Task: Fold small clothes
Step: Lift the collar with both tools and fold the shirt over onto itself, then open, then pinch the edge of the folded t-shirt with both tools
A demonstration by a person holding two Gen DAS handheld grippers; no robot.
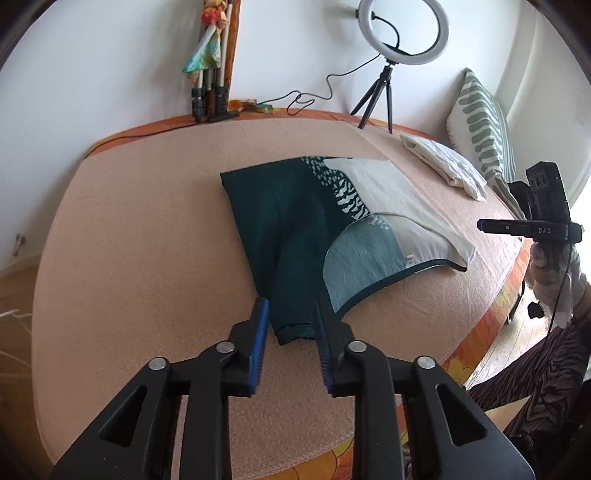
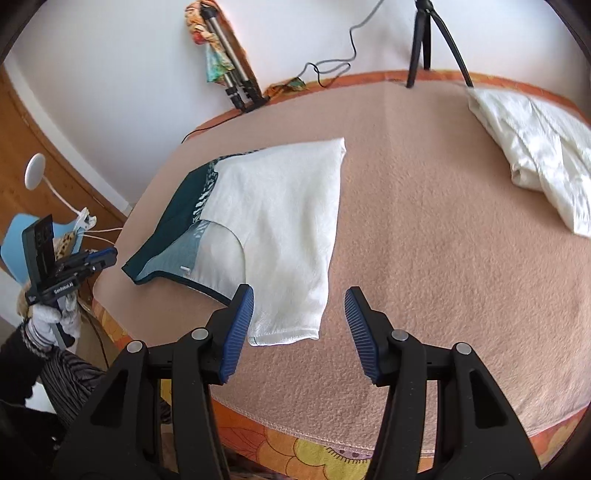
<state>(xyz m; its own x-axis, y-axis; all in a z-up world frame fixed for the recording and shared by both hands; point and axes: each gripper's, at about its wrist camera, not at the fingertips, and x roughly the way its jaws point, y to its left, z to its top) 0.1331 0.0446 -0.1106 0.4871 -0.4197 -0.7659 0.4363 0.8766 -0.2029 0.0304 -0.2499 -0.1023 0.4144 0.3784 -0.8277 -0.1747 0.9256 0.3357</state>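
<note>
A small top, half dark green (image 1: 280, 221) and half white (image 2: 284, 206), lies flat on the pink blanket. My left gripper (image 1: 290, 321) is open, its blue pads (image 1: 260, 325) either side of the green sleeve end (image 1: 295, 325), not closed on it. My right gripper (image 2: 299, 317) is open just above the white sleeve end (image 2: 284, 328), empty. The right gripper also shows in the left wrist view (image 1: 517, 227) off the bed edge, and the left gripper shows in the right wrist view (image 2: 85, 264).
A folded white cloth (image 2: 539, 147) lies at the far right of the blanket (image 2: 443, 258). A ring light on a tripod (image 1: 402, 33), a striped pillow (image 1: 484, 129) and folded tripods (image 1: 210, 96) stand along the wall. The bed edge is close below both grippers.
</note>
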